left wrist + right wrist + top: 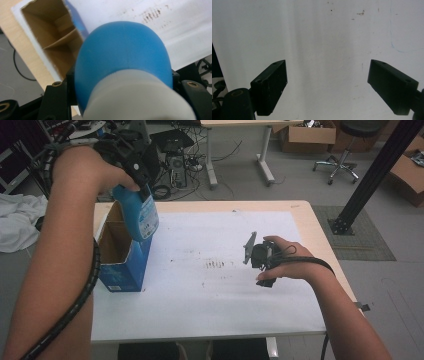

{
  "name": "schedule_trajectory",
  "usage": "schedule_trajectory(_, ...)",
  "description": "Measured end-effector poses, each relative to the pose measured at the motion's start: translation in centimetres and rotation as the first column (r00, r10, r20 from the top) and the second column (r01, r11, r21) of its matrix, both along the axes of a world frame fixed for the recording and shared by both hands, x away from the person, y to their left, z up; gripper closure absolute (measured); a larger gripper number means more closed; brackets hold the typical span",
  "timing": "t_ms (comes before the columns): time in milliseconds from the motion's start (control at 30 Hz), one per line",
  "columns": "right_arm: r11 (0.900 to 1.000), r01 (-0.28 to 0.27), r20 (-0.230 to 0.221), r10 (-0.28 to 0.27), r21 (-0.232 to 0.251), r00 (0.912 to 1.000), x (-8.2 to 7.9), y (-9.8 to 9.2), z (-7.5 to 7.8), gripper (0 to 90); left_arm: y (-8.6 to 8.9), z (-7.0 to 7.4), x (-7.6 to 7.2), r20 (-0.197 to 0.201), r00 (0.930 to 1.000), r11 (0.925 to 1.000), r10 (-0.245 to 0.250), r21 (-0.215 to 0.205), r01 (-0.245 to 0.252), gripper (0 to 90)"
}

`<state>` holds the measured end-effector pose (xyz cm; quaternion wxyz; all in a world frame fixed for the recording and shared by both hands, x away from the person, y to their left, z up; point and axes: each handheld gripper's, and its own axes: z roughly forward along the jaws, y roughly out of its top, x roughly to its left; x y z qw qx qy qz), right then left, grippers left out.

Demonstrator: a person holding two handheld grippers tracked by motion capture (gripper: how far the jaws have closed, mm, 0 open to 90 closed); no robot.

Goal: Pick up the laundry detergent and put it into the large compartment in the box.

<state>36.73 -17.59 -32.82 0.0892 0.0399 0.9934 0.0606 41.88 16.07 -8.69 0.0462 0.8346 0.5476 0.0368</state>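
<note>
Blue plastic bottle (137, 215), rounded in body with a pale printed label and a white neck, is held above the open top of the blue cardboard box (121, 265) at the table's left edge. Left gripper (131, 162) is clamped on the bottle's upper part; in the left gripper view the black jaws are seen pressed against both sides of the bottle (123, 55), near its white neck. Label print is too small to be read, and the bottle's top is covered by the hand and gripper in the high view. Box interior (55, 37) is seen as bare brown card with a divider; its bottom is in shadow. Right gripper (257, 257) is held low over the white sheet (210, 290), jaws spread wide with nothing between them (328, 82).
</note>
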Motion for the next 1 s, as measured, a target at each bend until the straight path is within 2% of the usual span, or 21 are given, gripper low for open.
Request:
schedule_trajectory(133,1.0,-0.001,-0.001,0.001,0.002,1.0,0.0,0.1,0.0,16.0,1.2,0.4,-0.2,-0.004,0.9986,0.9981,0.053,0.031,-0.053,39.8)
schedule_trajectory(300,1.0,-0.004,0.003,0.004,0.0,1.0,0.0,0.3,0.1,16.0,2.8,0.4,-0.2,-0.011,0.9931,0.9927,0.117,0.033,-0.116,39.8)
schedule_trajectory(467,1.0,-0.007,0.004,0.007,0.0,1.0,0.0,0.3,0.1,16.0,4.5,0.3,-0.4,-0.006,0.9837,0.9835,0.18,0.024,-0.179,39.8)
schedule_trajectory(633,1.0,-0.01,0.004,0.01,0.001,0.9999,-0.1,0.4,0.1,16.0,6.0,-0.4,-0.4,-0.011,0.9731,0.9726,0.23,0.035,-0.23,39.8)
schedule_trajectory(833,1.0,-0.012,0.004,0.012,-0.001,0.9999,0.0,0.6,0.2,16.0,7.3,-1.4,-0.3,-0.01,0.9637,0.963,0.267,0.042,-0.266,39.8)
schedule_trajectory(1000,1.0,-0.013,0.006,0.013,-0.005,0.9999,0.0,0.7,0.3,16.0,7.7,-2.6,-0.1,-0.027,0.9645,0.9644,0.263,0.04,-0.262,39.8)
